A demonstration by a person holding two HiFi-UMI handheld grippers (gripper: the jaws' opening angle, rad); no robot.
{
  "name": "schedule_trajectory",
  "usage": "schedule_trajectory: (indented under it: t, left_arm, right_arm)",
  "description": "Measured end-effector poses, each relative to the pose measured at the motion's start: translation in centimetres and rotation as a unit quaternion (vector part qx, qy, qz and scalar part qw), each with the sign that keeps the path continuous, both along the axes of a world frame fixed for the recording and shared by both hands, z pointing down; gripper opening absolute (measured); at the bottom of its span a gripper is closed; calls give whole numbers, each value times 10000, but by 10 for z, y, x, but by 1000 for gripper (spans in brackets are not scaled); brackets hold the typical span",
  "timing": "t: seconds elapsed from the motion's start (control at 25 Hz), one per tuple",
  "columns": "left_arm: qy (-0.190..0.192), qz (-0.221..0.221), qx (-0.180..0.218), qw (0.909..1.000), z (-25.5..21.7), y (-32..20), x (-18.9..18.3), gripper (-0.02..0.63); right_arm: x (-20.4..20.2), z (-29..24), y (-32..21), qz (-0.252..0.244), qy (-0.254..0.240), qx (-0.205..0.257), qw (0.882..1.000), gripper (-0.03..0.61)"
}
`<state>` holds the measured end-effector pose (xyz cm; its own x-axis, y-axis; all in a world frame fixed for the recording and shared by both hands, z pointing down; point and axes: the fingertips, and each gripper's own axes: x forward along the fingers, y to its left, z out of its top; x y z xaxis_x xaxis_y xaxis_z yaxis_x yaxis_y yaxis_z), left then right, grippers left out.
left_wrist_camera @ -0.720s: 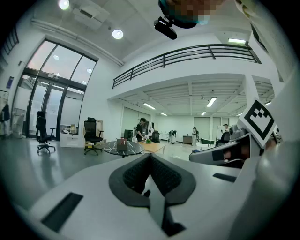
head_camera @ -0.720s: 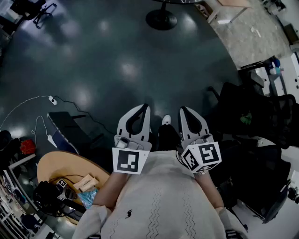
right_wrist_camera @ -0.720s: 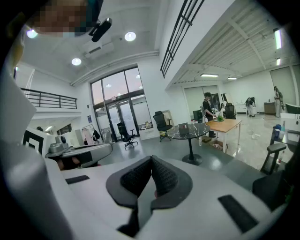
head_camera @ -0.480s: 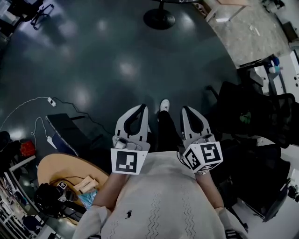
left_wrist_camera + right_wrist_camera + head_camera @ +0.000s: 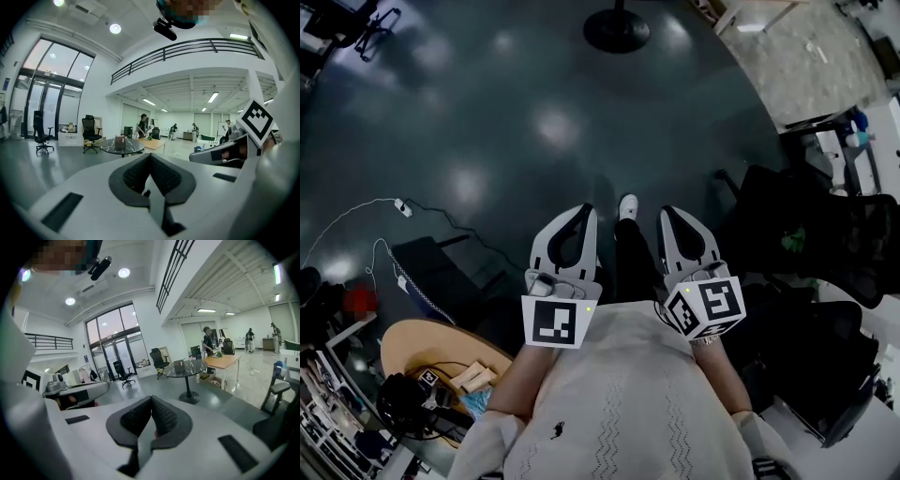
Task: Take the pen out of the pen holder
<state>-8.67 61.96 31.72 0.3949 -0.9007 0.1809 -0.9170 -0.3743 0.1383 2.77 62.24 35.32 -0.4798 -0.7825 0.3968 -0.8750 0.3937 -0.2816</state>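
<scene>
Approach stage. I hold the white left gripper [image 5: 584, 212] and white right gripper [image 5: 667, 212] above the dark glossy floor [image 5: 487, 122], both with jaws pressed together, empty. The pen and pen holder appear in no view; next I must find them, then part the jaws

Two grippers [image 5: 584, 210] [image 5: 666, 212], one black round table [image 5: 185, 369]

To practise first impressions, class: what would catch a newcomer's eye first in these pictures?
Two white grippers are held side by side before the person's chest, the left tongs and right tongs both shut and empty, over a dark glossy floor. Ahead, a round black table stands in a big bright hall. No pen holder shows in any view.
</scene>
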Motion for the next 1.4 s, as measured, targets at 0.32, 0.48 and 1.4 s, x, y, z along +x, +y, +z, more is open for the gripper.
schedule_trajectory:
  t: [0.32, 0.48, 1.4]
  left_arm:
    - [-93, -49, -9, 9999, -4, -74, 31, 12]
    - [-199, -156, 18, 9997, -9, -109, 42, 12]
    - [-242, -502, 90, 9984, -10, -238, 81, 12]
  right_arm:
    - [35, -2, -81, -72, -40, 49, 10000, 17]
    - [51, -6, -118, -93, -122, 98, 9998, 17]
    - [98, -1, -239, -336, -84, 9, 9994, 17]
